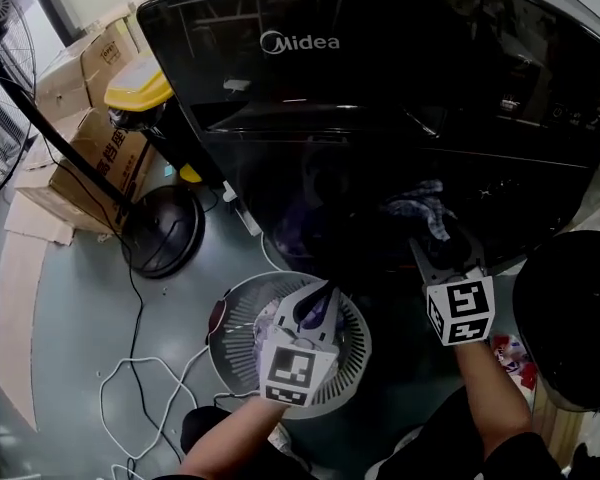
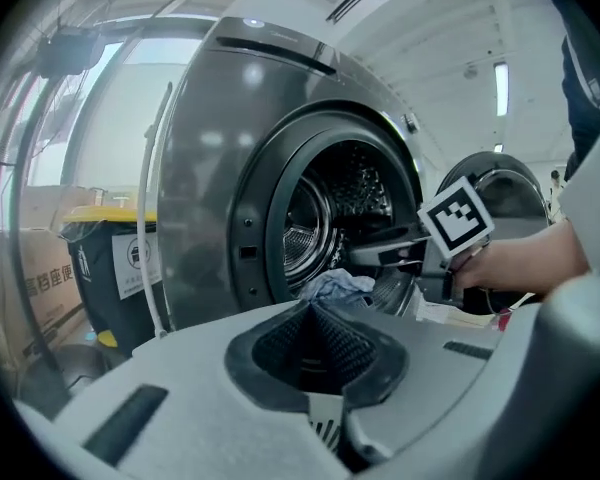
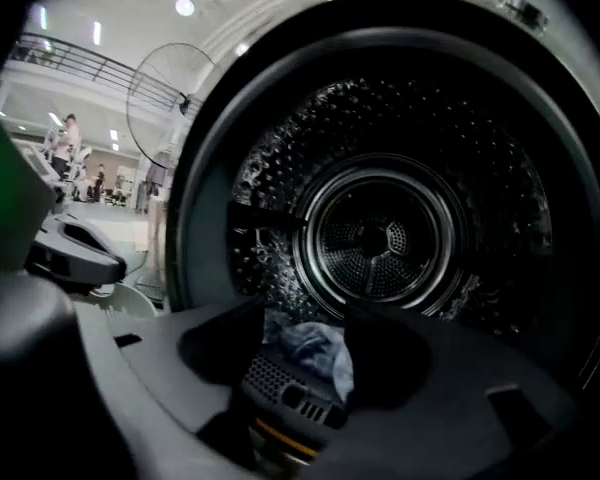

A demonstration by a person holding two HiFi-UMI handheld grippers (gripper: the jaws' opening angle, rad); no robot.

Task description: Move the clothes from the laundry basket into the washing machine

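Observation:
The black Midea washing machine (image 1: 380, 118) stands with its drum (image 3: 380, 233) open. A crumpled blue cloth (image 3: 320, 353) lies at the lip of the opening (image 2: 335, 286). My right gripper (image 1: 430, 243) reaches into the opening with its jaws apart, and the cloth shows between them without being pinched. The white laundry basket (image 1: 240, 308) sits on the floor below, with light clothes (image 1: 265, 333) in it. My left gripper (image 1: 315, 308) hovers over the basket. Its jaws (image 2: 310, 313) meet at the tip and nothing shows between them.
A yellow-lidded bin (image 1: 140, 88) and cardboard boxes (image 1: 100, 158) stand left of the machine. A fan's round base (image 1: 165, 228) and loose cables (image 1: 130, 388) lie on the floor beside the basket. The machine's round door (image 1: 570, 318) hangs open at the right.

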